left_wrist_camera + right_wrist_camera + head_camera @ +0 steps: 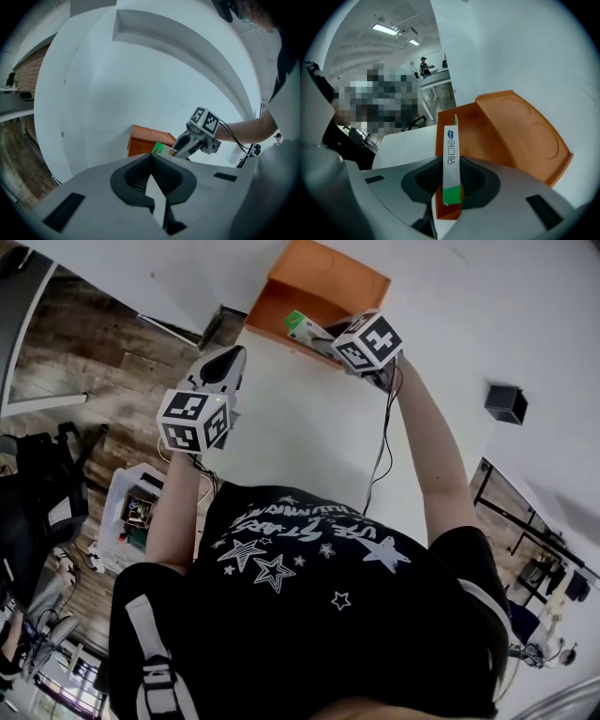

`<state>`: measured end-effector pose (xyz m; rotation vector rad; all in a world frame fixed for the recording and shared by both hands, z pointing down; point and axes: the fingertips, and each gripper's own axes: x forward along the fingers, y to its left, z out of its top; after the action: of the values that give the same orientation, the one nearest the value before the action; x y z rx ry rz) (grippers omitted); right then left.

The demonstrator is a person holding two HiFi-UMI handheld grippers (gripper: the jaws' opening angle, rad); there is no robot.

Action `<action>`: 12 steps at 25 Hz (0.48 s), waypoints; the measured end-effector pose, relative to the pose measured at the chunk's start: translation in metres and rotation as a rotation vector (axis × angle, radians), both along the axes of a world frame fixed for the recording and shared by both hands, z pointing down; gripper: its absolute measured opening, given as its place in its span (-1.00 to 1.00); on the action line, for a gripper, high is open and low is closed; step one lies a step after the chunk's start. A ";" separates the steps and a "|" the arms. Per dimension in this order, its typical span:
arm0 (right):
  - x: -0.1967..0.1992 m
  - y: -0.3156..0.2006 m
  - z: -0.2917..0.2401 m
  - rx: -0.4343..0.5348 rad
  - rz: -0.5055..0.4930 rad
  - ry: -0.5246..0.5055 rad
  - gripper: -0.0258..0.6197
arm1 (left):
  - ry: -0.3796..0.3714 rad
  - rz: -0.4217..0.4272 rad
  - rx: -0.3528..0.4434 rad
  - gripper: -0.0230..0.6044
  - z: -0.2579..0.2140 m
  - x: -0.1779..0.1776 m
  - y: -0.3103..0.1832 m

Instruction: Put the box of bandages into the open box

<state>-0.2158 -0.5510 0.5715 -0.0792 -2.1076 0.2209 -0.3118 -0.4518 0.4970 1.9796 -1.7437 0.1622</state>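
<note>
Bandage box (451,159), a slim white cardboard carton with a green end and blue print on its narrow face, is clamped edge-on between the jaws of the right gripper (451,185). The pads press on its two broad sides near the green end. In the right gripper view its far end points to 12 o'clock and overlaps the inside of the open orange box (511,131), close to that box's left wall. Orange also shows under the green end, though I cannot tell whether the carton touches the box anywhere.

In the head view the right gripper (323,338) sits at about 12 o'clock, tilted down. The carton (305,329) pokes out of it towards 10 o'clock, level with the near rim of the orange box (319,282), which rests on the white table (309,427).

The left gripper (230,362) is at roughly 10 o'clock of the head view, well apart from the orange box. Its own view shows its jaws (152,180) clenched tip to tip with nothing between them. Beyond them the orange box (145,143) lies at 12 o'clock, and the right gripper (177,150) at 1 o'clock holds the carton (159,149) beside it.

A small black cube (505,403) stands on the table at 2 o'clock of the head view.
</note>
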 end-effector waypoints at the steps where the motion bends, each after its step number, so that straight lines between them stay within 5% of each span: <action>1: -0.001 0.001 0.001 0.004 -0.009 0.008 -0.57 | 0.003 -0.001 -0.002 -0.87 0.001 0.000 0.000; 12: 0.001 -0.016 -0.012 0.056 0.007 -0.060 -0.45 | 0.013 0.002 -0.011 -0.86 -0.001 0.004 -0.006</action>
<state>-0.2146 -0.5665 0.5591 -0.0453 -2.1726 0.1653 -0.3079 -0.4576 0.4962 1.9704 -1.7293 0.1596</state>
